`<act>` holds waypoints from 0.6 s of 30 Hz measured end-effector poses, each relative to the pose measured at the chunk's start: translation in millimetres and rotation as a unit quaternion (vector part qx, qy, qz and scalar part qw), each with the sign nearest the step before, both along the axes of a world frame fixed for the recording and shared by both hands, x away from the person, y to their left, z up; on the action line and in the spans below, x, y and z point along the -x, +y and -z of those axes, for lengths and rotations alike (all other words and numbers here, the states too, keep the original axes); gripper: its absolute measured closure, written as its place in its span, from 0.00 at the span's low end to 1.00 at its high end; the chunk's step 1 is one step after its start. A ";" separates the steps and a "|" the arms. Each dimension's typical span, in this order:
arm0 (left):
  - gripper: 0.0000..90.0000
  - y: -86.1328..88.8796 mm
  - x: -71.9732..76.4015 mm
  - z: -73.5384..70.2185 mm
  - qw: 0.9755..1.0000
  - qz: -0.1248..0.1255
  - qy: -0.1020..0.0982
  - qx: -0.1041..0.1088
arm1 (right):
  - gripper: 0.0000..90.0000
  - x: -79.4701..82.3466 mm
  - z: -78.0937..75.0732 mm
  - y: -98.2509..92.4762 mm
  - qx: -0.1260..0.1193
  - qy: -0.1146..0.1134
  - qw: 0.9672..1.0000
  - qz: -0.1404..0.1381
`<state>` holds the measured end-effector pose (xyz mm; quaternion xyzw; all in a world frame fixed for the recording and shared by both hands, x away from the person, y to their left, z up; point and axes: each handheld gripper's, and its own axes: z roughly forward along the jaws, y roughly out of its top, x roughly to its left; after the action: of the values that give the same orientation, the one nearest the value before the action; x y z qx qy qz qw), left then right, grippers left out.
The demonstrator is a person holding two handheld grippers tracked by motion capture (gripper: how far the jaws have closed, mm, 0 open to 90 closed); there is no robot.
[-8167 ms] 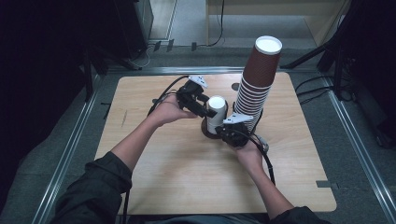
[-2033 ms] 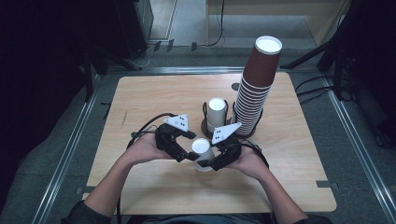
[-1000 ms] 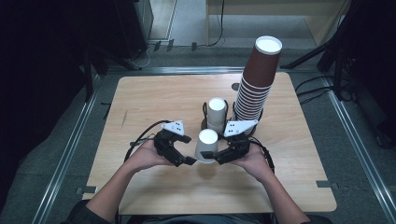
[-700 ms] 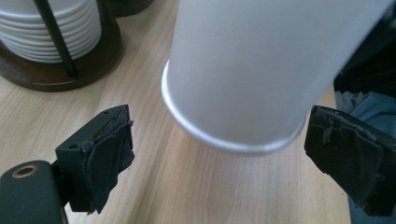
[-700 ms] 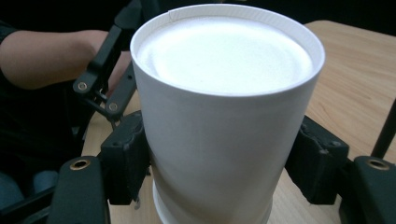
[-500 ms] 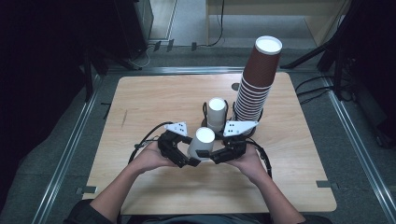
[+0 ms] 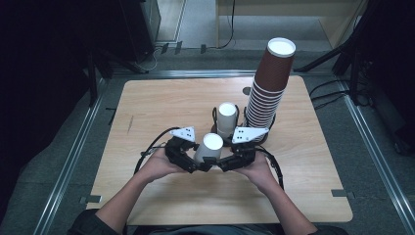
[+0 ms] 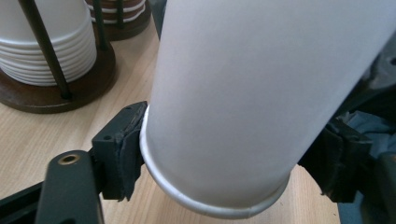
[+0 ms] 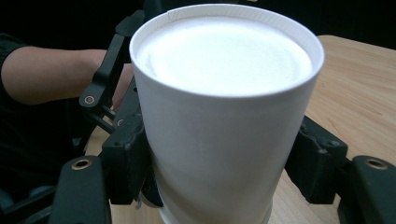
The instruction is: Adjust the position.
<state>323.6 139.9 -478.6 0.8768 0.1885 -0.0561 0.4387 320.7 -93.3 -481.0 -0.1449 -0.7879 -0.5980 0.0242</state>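
A white paper cup stands upside down, rim low, just above the wooden table near its front middle. My left gripper comes in from the left. Its jaws have just been closing, and its pads now press on the cup at the rolled rim. My right gripper comes in from the right, and its pads clamp the cup higher on its wall. In the right gripper view the left gripper sits behind the cup.
A tall stack of brown cups rises at the back right. Just left of it is a white cup stack in a wire holder with a dark round base. Bare wood lies to the left and front.
The left gripper's jaws have closed in on the cup's rim. Both hands and the cup have kept their place over the last second, after drifting slightly away from the person before that.
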 end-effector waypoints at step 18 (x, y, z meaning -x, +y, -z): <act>0.32 7.5 -1.1 -3.9 1.000 0.000 -0.012 -0.003 | 0.25 -1.9 -5.6 -2.7 -0.001 0.018 1.000 0.015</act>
<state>324.7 147.4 -474.7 0.8789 0.1833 -0.0454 0.4380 322.7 -96.0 -475.5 -0.1670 -0.7844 -0.5966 0.0294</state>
